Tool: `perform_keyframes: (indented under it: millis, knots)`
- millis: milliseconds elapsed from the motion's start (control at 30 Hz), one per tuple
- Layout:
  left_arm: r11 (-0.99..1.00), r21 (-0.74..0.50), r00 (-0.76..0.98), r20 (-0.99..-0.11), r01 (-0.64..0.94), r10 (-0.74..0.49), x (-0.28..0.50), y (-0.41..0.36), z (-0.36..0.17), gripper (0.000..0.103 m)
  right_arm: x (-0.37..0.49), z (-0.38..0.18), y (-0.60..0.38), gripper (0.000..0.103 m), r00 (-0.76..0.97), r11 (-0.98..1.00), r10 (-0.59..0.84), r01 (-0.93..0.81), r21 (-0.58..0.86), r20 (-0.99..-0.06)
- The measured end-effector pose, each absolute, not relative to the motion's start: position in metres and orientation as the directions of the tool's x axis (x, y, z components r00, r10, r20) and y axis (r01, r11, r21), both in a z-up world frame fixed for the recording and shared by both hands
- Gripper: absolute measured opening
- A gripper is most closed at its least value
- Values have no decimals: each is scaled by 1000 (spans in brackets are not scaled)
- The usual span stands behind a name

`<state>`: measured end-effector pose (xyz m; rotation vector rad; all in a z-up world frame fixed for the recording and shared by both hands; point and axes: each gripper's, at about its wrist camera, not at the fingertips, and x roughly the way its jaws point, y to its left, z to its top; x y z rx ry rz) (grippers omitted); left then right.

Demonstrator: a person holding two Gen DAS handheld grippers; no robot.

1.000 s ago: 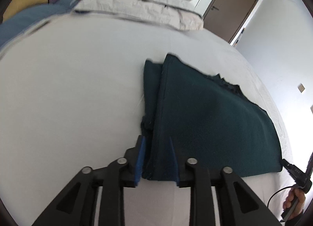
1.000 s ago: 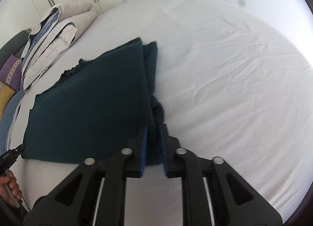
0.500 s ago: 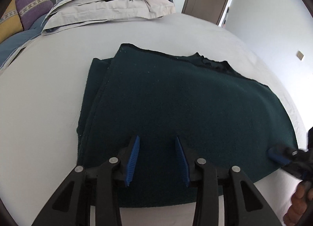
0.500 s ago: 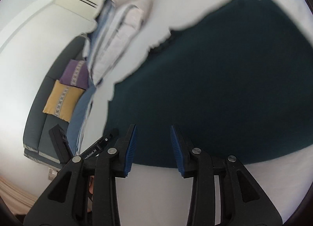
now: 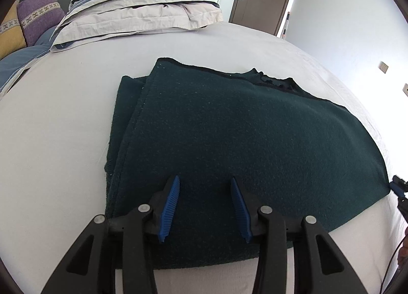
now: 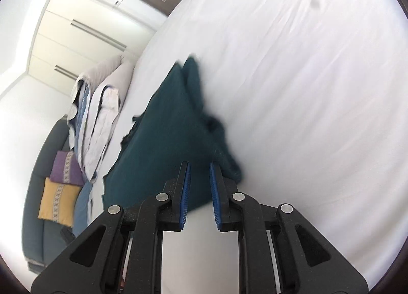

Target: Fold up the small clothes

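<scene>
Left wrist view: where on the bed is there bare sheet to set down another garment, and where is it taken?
Bare white sheet runs left of the dark green garment, up to the folded duvet stack. A free strip lies between the garment's far edge and that stack. The middle and right are taken by the garment, with the left gripper over its near edge.

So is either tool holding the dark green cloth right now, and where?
Neither grips the dark green fleece cloth: left tool opening above it, right tool closing, pads apart.
</scene>
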<state>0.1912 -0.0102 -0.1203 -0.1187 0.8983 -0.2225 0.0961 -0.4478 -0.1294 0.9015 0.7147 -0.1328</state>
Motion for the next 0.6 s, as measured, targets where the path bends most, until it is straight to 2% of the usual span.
perform_keyframes:
  millis: [33,133,167,233,300,333,367,467,600]
  knots:
    - [971,-195,602,-761,141,-241,191,-11,-120,46,96,-121,-445,21,772,642,173,383,664,-612]
    - [971,-191,607,-757,146,-240,189,-12,-121,48,111,-103,-426,39,766,722,110,376,580,-634]
    - [970,-192,607,-757,148,-242,189,-12,-120,48,117,-97,-426,50,753,750,73,391,534,-654]
    - [969,-200,607,-755,147,-248,188,-11,-120,49,133,-92,-414,51,719,817,-17,411,405,-694]
    - [967,-207,606,-753,147,-254,189,-10,-120,49,144,-90,-398,51,670,886,-176,427,180,-721]
    - [966,-210,607,-752,148,-257,189,-9,-120,49,148,-93,-389,51,657,906,-210,409,108,-724]
    - [966,-214,607,-751,148,-259,189,-9,-121,49,150,-96,-384,48,643,916,-210,393,81,-737]
    - [963,-226,608,-747,148,-269,188,-7,-120,49,138,-114,-389,25,600,915,-193,396,78,-776]
    - [962,-230,608,-746,148,-271,188,-7,-120,49,117,-118,-403,13,617,902,-170,412,131,-769]
